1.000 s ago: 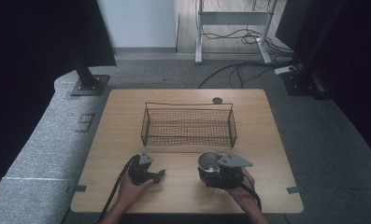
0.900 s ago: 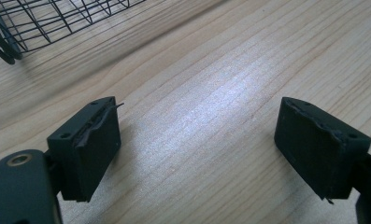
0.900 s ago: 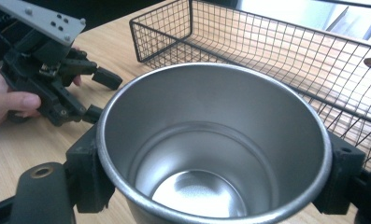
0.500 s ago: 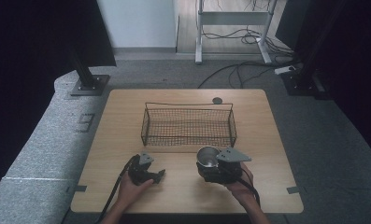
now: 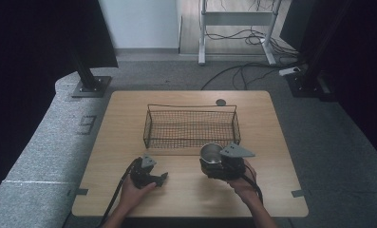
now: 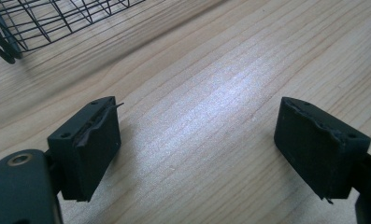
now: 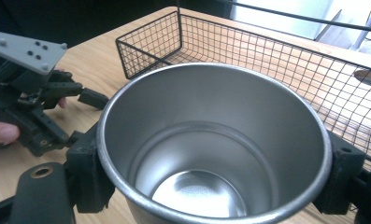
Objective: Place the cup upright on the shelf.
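Right gripper point(image 5: 213, 164) pinches a steel cup point(image 7: 215, 140) between both jaws, upright, just in front of the wire basket point(image 5: 192, 124) on the wooden table point(image 5: 271, 142). Left gripper point(image 6: 206, 149) sits low over bare tabletop, jaws spread wide, holding nothing.

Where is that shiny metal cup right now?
In the high view the metal cup sits upright between the fingers of the right gripper, toward the table's near right, just in front of the wire basket.

A cup point(image 5: 210, 153) sits just before the basket point(image 5: 191, 127) on the table point(image 5: 129, 118).
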### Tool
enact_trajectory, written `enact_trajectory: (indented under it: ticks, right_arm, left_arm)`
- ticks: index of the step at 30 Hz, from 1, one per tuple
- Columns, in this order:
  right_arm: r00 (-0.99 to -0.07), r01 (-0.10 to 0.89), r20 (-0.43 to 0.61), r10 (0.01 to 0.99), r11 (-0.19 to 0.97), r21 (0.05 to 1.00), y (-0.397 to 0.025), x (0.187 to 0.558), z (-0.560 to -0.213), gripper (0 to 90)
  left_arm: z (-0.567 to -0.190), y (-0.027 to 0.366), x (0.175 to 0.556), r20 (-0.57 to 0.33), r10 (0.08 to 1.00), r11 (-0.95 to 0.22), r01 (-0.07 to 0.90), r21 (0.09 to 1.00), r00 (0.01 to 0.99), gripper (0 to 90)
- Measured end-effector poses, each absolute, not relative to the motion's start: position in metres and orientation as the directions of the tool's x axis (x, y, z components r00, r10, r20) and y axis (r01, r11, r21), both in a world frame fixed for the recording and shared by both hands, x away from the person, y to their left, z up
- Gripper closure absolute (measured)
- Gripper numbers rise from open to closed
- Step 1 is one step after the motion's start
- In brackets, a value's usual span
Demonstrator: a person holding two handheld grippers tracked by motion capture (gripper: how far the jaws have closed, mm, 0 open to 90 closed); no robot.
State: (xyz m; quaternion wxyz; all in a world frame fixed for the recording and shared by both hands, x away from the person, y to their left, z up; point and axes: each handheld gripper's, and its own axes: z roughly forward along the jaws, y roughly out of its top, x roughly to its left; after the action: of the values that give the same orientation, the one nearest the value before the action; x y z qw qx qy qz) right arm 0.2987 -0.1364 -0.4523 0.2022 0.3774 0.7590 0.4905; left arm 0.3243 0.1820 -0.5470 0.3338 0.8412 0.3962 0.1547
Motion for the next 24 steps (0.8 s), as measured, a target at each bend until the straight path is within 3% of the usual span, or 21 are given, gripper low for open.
enact_trajectory:
  ticks: [24]
  right_arm:
    - [-0.617, 0.386, 0.074, 0.784, 0.219, 0.896, -0.137, 0.323, -0.439, 18.3]
  left_arm:
    - [-0.547, 0.182, 0.324, -0.006, 0.771, -0.460, 0.563, 0.686, 0.637, 14.6]
